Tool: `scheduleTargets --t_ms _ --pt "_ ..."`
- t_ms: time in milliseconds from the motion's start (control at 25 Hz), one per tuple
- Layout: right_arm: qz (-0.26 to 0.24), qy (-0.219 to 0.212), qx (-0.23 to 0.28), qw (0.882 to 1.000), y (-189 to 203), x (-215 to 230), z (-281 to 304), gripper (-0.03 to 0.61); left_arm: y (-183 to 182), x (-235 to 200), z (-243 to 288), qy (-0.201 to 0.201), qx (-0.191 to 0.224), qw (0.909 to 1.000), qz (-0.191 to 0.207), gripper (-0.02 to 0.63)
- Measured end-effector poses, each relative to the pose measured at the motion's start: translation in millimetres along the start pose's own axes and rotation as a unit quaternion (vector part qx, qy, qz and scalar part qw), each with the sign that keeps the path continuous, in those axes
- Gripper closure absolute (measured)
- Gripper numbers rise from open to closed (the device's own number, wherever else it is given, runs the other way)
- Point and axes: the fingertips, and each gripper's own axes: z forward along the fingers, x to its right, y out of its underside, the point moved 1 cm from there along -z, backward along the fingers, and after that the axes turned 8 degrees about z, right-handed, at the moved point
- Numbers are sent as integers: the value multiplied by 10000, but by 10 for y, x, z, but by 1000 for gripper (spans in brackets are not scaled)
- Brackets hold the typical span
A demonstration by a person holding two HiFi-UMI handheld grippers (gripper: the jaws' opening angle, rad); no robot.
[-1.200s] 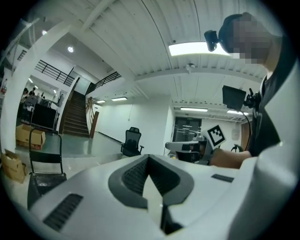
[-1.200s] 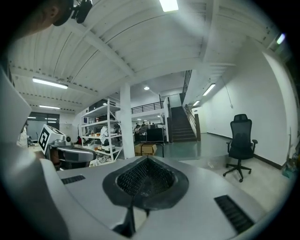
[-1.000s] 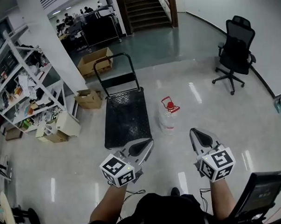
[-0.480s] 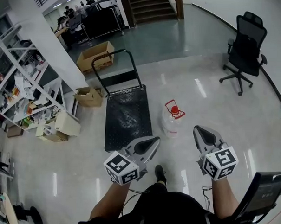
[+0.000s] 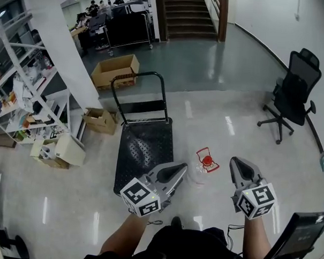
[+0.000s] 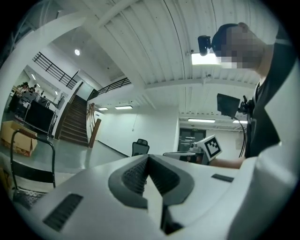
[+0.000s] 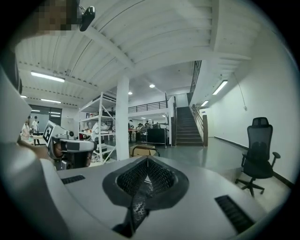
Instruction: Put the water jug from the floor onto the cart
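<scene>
In the head view the clear water jug (image 5: 199,172), with a red cap and red carry handle, stands on the floor just right of the black flat cart (image 5: 143,149). The cart's push handle (image 5: 139,78) rises at its far end. My left gripper (image 5: 180,168) is held level in the air just left of the jug and near the cart's front corner, jaws shut on nothing. My right gripper (image 5: 236,163) hovers right of the jug, also shut and empty. Each gripper view shows its jaws pressed together, left gripper (image 6: 148,157) and right gripper (image 7: 147,159). The jug is out of sight in both.
A black office chair (image 5: 294,92) stands at the right. Cardboard boxes (image 5: 115,69) lie beyond and left of the cart, beside a white pillar (image 5: 61,47) and metal shelving (image 5: 23,104). A staircase (image 5: 189,15) rises at the back. A dark device (image 5: 299,234) sits at bottom right.
Both grippers have travelled forward with the person. The jug and cart now lie nearer, with the jug between the two gripper tips. Both grippers stayed shut.
</scene>
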Motion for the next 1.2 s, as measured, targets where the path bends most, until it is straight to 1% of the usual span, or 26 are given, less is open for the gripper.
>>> scheduleTargets --t_ms 80,160,360,520,640,720,760,840,880,960,1040,1120,1200 --pt "-15 -24 -60 10000 -17 39 211 577 29 -268 62 -122 -167 9998 -18 614" --pt "37 -40 -103 9999 -24 113 392 577 50 -491 140 -234 -241 9994 -110 614" --pt "17 -127 -180 9998 -22 373 863 576 234 -900 471 -373 -521 9978 -186 614" --pt "118 -211 -58 9997 -189 711 1233 575 168 -1130 899 -327 -479 9978 -307 614" --pt "197 -244 -21 9995 -239 990 1471 574 218 -1310 1191 -362 -587 9972 -278 614" --pt "275 -274 -42 9992 -209 1189 1617 555 314 -1463 1367 -499 -697 9957 -347 614" --pt "312 -322 -85 9990 -174 1281 1705 534 342 -1553 1446 -622 -698 9948 -409 614" --pt "395 -457 -225 9979 -76 1457 1902 491 343 -1718 1616 -831 -582 9938 -460 614" --pt "458 -479 -316 9973 -7 1562 2004 482 355 -1780 1725 -842 -543 9941 -427 614" --pt "665 -407 -546 9955 220 1764 2186 455 500 -1871 1925 -704 -624 9948 -380 614" --pt "945 -239 -908 9911 575 1879 2314 440 778 -1953 1968 -584 -848 9935 -493 614" --pt "1225 -1 -1289 9841 920 1980 2432 416 1063 -2090 1947 -586 -1126 9894 -707 614" --pt "1536 230 -1549 9756 1231 2113 2530 400 1347 -2195 1984 -495 -1499 9843 -789 614"
